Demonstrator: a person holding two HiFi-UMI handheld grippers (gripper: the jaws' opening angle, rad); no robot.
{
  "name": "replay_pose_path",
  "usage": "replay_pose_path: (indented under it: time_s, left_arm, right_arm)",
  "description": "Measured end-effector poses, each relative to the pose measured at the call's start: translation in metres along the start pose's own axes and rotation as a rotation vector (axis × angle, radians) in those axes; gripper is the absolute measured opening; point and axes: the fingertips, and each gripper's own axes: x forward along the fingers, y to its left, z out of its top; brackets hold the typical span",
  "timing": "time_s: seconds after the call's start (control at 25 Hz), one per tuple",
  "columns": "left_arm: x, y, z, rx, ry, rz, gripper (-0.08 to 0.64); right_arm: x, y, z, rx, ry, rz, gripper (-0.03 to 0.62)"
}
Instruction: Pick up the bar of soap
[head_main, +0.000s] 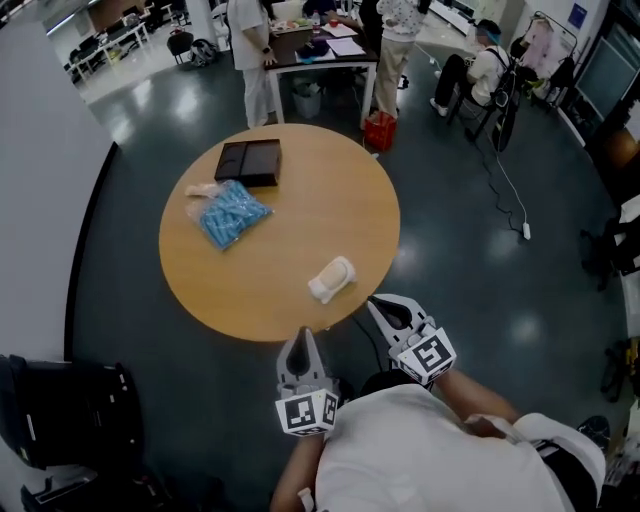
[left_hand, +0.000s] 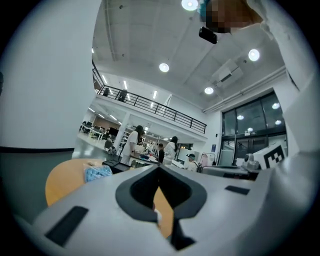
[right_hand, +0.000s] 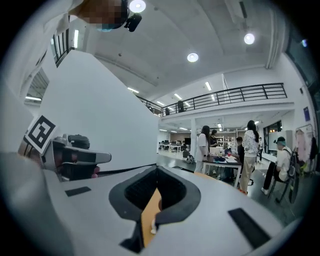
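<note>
The bar of soap (head_main: 331, 279) is white and wrapped. It lies on the round wooden table (head_main: 300, 200), near the front edge on the right side. My left gripper (head_main: 305, 334) hangs just off the table's front edge, below and slightly left of the soap, with its jaws together and nothing held. My right gripper (head_main: 377, 304) is off the rim to the soap's lower right, also shut and empty. In the left gripper view (left_hand: 160, 169) and the right gripper view (right_hand: 156, 171), only a thin strip of tabletop shows between the closed jaws.
A black flat box (head_main: 249, 161) and a bag of blue pieces (head_main: 230, 214) sit on the table's far left part. Beyond the table stand people at a desk (head_main: 320, 50) and a red bin (head_main: 380, 130). A black bag (head_main: 70, 410) lies on the floor at left.
</note>
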Motion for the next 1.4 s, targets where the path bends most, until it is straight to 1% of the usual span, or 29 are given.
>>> replay_pose_path:
  time_s: [0.12, 0.24, 0.32, 0.48, 0.56, 0.6, 0.64, 0.72, 0.8, 0.92, 1.08, 1.24, 1.4]
  left_arm:
    - [0.024, 0.018, 0.004, -0.043, 0.018, -0.009, 0.006]
    - [0.039, 0.03, 0.002, -0.077, 0.041, -0.022, 0.006]
    - [0.053, 0.039, -0.001, -0.082, 0.055, -0.013, 0.006]
    - [0.073, 0.055, -0.005, -0.113, 0.065, 0.017, 0.006]
    - [0.08, 0.064, -0.003, -0.118, 0.06, 0.032, 0.006]
    - [0.081, 0.067, -0.002, -0.113, 0.056, 0.04, 0.006]
    - [0.083, 0.071, -0.002, -0.106, 0.055, 0.05, 0.006]
    - [0.088, 0.079, -0.006, -0.118, 0.061, 0.074, 0.006]
    - [0.09, 0.085, -0.01, -0.146, 0.07, 0.092, 0.006]
    - [0.09, 0.089, -0.011, -0.152, 0.074, 0.105, 0.006]
    - [0.088, 0.1, -0.014, -0.168, 0.083, 0.136, 0.006]
    - [0.082, 0.109, -0.016, -0.182, 0.084, 0.169, 0.006]
    - [0.079, 0.119, -0.021, -0.195, 0.087, 0.186, 0.006]
  right_arm:
    - [0.033, -0.008, -0.008, -0.052, 0.08, 0.028, 0.014]
    - [0.063, -0.011, -0.03, -0.15, 0.202, 0.088, 0.014]
    - [0.083, -0.014, -0.06, -0.253, 0.327, 0.161, 0.014]
    - [0.108, -0.022, -0.14, -0.515, 0.61, 0.322, 0.015]
    - [0.118, -0.023, -0.172, -0.615, 0.734, 0.427, 0.024]
    - [0.123, -0.022, -0.187, -0.67, 0.792, 0.485, 0.11]
    - [0.129, -0.021, -0.202, -0.736, 0.842, 0.537, 0.22]
    - [0.145, -0.022, -0.227, -0.878, 0.913, 0.62, 0.251]
    - [0.159, -0.022, -0.246, -0.976, 0.972, 0.689, 0.264]
    - [0.168, -0.019, -0.272, -1.051, 1.068, 0.782, 0.27]
    - [0.167, -0.028, -0.306, -1.108, 1.224, 0.879, 0.27]
    - [0.166, -0.036, -0.321, -1.113, 1.332, 0.932, 0.27]
    - [0.169, -0.034, -0.325, -1.15, 1.378, 0.954, 0.27]
